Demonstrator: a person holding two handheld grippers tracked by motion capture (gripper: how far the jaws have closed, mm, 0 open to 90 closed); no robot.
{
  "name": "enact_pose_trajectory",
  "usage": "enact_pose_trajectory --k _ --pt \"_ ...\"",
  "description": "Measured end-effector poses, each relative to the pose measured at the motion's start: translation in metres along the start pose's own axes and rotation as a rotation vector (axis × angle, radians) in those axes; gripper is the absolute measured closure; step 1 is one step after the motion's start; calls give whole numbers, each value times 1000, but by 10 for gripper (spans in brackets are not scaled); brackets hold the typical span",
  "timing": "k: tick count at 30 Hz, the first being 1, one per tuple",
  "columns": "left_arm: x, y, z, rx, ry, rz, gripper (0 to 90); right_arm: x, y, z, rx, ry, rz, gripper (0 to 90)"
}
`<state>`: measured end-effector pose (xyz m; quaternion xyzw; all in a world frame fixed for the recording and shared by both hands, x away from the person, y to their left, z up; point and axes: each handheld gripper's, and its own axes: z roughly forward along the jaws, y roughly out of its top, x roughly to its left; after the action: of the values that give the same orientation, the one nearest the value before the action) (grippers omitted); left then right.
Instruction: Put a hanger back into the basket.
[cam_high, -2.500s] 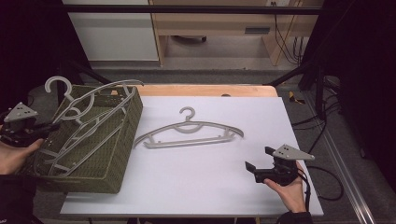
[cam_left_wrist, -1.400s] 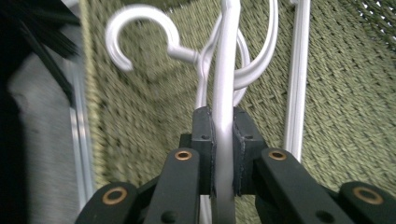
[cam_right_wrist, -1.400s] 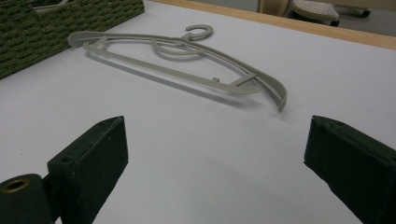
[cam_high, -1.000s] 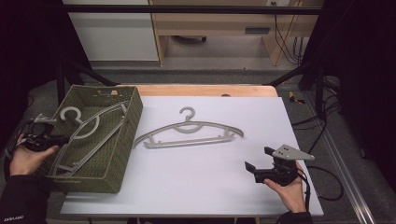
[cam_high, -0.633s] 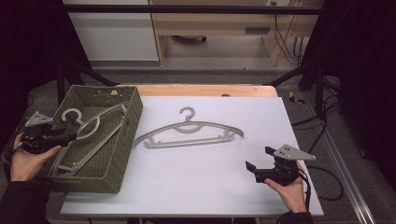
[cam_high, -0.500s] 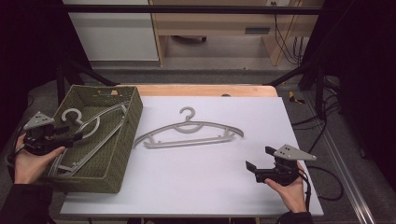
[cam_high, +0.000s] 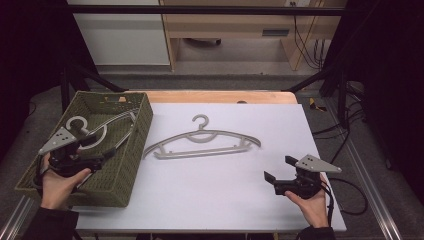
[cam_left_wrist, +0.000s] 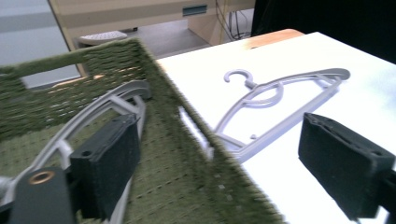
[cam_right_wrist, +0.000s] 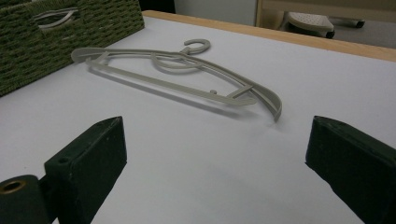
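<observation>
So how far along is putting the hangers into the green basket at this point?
Done: one hanger in the basket lies inside the green woven basket. In hand: nothing; the left gripper, over the basket, has just been opening, nothing between its jaws. Left: the hanger on the table lies flat on the white top, untouched; the right gripper is open, short of it.

1. The basket (cam_high: 131, 150) looks like coarse woven olive fibre, rough and matt.
2. The hanger (cam_high: 202, 142) on the worktop beside the basket looks like smooth grey plastic with a dull sheen.
3. The hanger in the basket (cam_high: 107, 131) looks like the same plastic.
4. The worktop (cam_high: 220, 200) is a smooth, matt white sheet; its edge beyond the basket looks like bare wood.
5. The left hand-held gripper (cam_left_wrist: 224, 172) has black, finely grained matt pads.
</observation>
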<state>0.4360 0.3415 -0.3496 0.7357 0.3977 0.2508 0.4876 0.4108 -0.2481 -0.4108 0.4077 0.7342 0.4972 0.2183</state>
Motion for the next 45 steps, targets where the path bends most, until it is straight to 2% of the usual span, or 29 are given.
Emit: enact_pose_trajectory --k 2,4,5,6,14,23,29,32,35,38,45 --pt "-7 0 2 -4 -28 -4 101 0 0 0 -6 0 8 55" --pt "-17 -1 5 -7 -44 17 96 0 0 -1 -7 -1 8 56" --pt "-17 -1 5 -7 -44 17 93 0 0 -1 -7 0 7 56" --pt "-26 -1 10 -1 -65 30 88 0 0 -1 -7 -1 7 56" --pt "-57 14 23 -3 -110 88 72 0 1 -1 -11 3 7 55" --pt "-93 26 56 35 -194 144 85 -1 2 -5 -18 5 5 56" --pt "-112 25 89 103 -220 173 91 0 1 -4 -16 10 7 56" --pt "-115 22 108 141 -226 175 103 0 1 -3 -8 16 -4 55" --pt "-114 19 126 179 -235 160 120 1 2 -3 -12 20 -3 55" --pt "-112 15 143 209 -220 163 140 1 2 -3 -11 16 1 55" --pt "-105 6 175 274 -219 141 176 1 2 -3 -11 22 -3 55"
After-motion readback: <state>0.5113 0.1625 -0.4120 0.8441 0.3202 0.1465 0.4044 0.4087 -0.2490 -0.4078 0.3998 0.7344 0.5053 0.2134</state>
